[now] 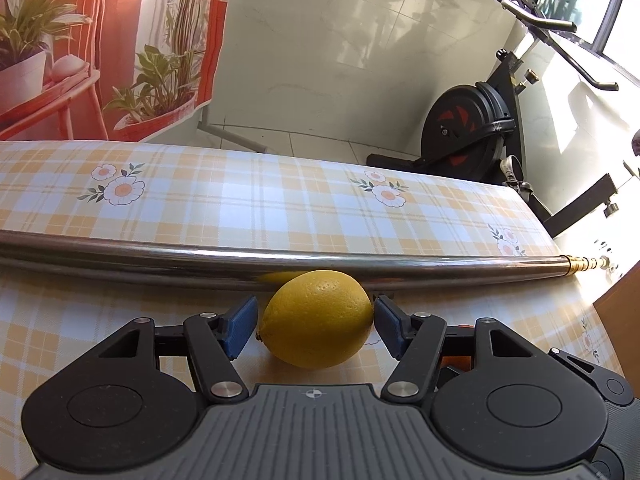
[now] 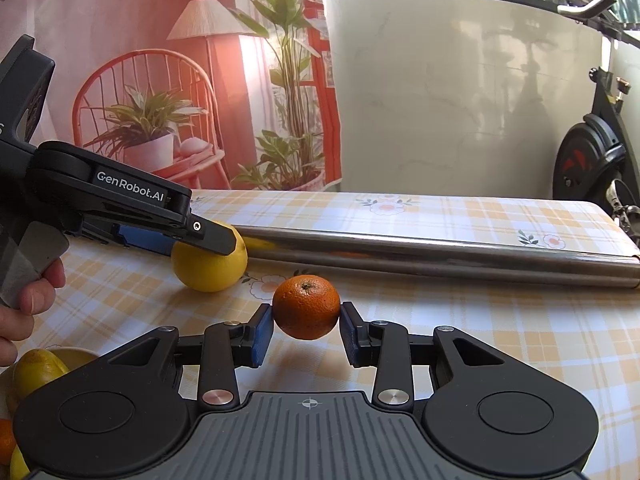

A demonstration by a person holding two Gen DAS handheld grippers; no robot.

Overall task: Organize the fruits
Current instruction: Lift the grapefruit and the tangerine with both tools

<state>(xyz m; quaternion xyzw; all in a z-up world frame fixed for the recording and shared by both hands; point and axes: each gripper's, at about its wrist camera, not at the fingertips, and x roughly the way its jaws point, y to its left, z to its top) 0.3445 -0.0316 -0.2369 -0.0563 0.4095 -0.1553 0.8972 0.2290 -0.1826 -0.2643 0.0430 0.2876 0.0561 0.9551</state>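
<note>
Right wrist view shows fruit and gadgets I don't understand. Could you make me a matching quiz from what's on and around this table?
Things:
1. lemon
2. orange
3. metal pole
4. exercise bike

States:
A. lies across the checked tablecloth, behind the fruit
B. gripped in the right tool
C. stands on the floor beyond the table
D. rests on the cloth between the pads of the left tool

Pairs: 1-D, 2-B, 3-A, 4-C
</note>
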